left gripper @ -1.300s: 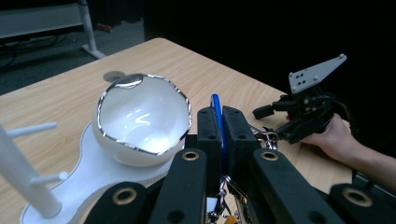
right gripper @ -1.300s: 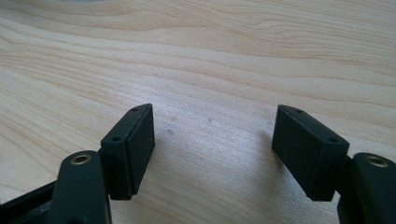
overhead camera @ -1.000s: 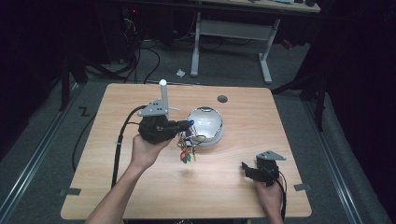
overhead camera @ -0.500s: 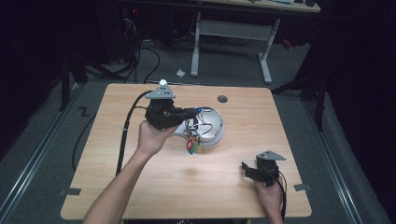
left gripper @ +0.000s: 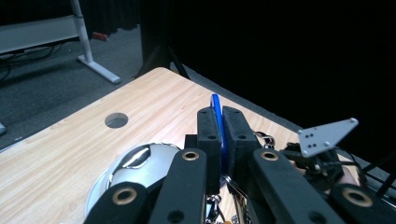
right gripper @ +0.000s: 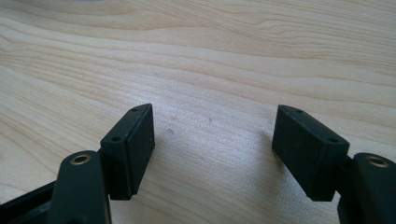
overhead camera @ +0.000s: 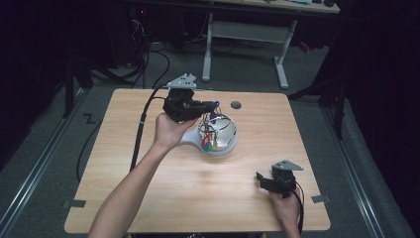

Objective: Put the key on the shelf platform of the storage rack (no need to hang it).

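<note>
My left gripper [overhead camera: 212, 105] is raised over the back rim of a shiny metal bowl [overhead camera: 232, 140] near the table's middle. It is shut on a thin blue tag [left gripper: 216, 122], which stands edge-up between the pads. From that tag a bunch of rings with red, yellow and green tags [overhead camera: 208, 139] hangs down into the bowl. The left gripper view has the bowl [left gripper: 140, 161] below the jaws and metal rings [left gripper: 262, 138] just to their right. At the front right of the table my right gripper [overhead camera: 261, 181] rests low, open, with bare wood between its pads [right gripper: 133, 140].
A round cable hole [overhead camera: 236, 104] lies in the tabletop behind the bowl. The left gripper's cable [overhead camera: 140, 130] trails off the table's left side. Beyond the far edge stand a white desk frame [overhead camera: 280, 54] and loose floor cables.
The left gripper has risen and travelled toward the back and right, carrying the tag bunch from beside the bowl to over it. The right gripper has kept still.
</note>
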`<action>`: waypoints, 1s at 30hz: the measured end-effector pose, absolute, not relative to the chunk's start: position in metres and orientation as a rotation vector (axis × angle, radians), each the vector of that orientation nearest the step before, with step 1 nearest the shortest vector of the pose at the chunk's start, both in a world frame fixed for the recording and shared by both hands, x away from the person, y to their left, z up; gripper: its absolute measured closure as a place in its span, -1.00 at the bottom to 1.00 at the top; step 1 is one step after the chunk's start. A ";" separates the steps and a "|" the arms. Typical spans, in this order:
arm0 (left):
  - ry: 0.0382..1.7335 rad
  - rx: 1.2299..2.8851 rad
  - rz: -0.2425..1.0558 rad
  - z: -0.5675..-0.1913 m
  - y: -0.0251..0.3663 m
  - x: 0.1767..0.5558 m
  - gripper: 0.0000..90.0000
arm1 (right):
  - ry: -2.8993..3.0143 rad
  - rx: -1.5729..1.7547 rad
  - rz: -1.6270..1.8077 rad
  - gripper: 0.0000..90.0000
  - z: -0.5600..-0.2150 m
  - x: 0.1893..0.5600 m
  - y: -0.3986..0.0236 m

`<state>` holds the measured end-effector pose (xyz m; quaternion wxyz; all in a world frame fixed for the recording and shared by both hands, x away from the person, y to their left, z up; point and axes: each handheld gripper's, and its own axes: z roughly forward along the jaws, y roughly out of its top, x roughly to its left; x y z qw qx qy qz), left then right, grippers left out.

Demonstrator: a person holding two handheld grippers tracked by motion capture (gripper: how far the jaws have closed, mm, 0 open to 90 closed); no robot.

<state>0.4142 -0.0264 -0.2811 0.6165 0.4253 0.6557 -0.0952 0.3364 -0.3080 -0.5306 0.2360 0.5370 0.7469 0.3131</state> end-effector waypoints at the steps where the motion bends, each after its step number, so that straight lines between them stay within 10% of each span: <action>1: 1.502 0.985 -0.208 -0.282 -0.028 0.417 0.94 | 2.048 1.473 0.859 -0.33 -0.531 0.336 -0.308; 30: 1.591 0.931 -0.141 -0.322 -0.053 0.461 0.93 | 2.054 1.468 0.860 -0.33 -0.531 0.336 -0.308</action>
